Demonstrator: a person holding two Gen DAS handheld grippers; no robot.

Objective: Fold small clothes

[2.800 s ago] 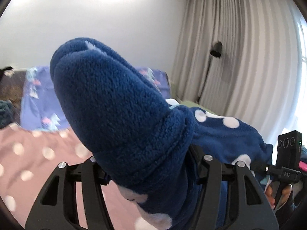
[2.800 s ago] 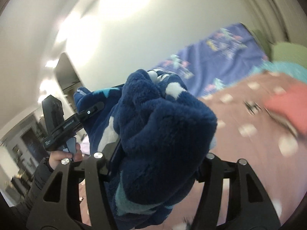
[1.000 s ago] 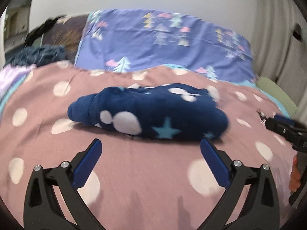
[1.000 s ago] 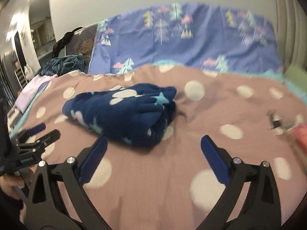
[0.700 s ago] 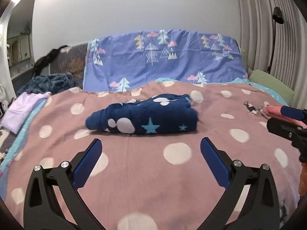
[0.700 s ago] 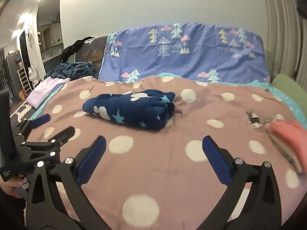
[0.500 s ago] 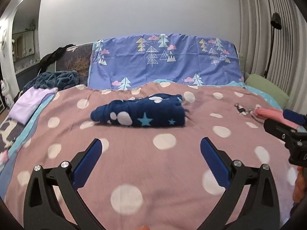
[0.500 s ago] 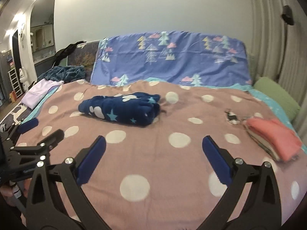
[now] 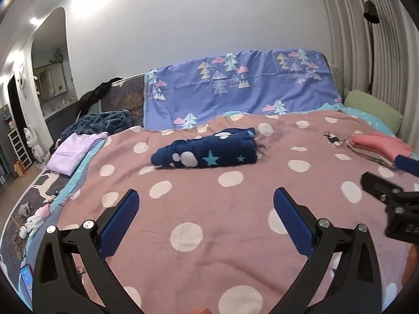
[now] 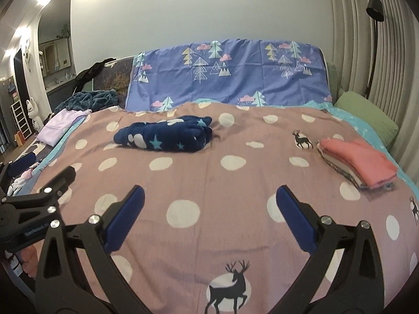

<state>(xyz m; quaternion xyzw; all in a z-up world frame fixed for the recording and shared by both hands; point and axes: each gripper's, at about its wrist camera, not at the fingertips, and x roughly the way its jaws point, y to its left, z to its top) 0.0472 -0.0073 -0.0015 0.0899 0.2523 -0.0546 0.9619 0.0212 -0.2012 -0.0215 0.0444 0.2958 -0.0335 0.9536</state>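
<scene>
Both grippers [image 9: 207, 204] [image 10: 209, 198] wide apart, empty

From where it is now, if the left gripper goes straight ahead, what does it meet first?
Probably the bedspread: the open left gripper points at bare dotted cover. The blue folded garment lies farther on, though depth is unclear.

We see only the tip of the right hand-held gripper [image 9: 387, 196], cut off at the left wrist view's edge. A phone [image 9: 26, 284] is half cropped. Layers under the pink folded garment [image 10: 358, 161] stay unidentifiable.
</scene>
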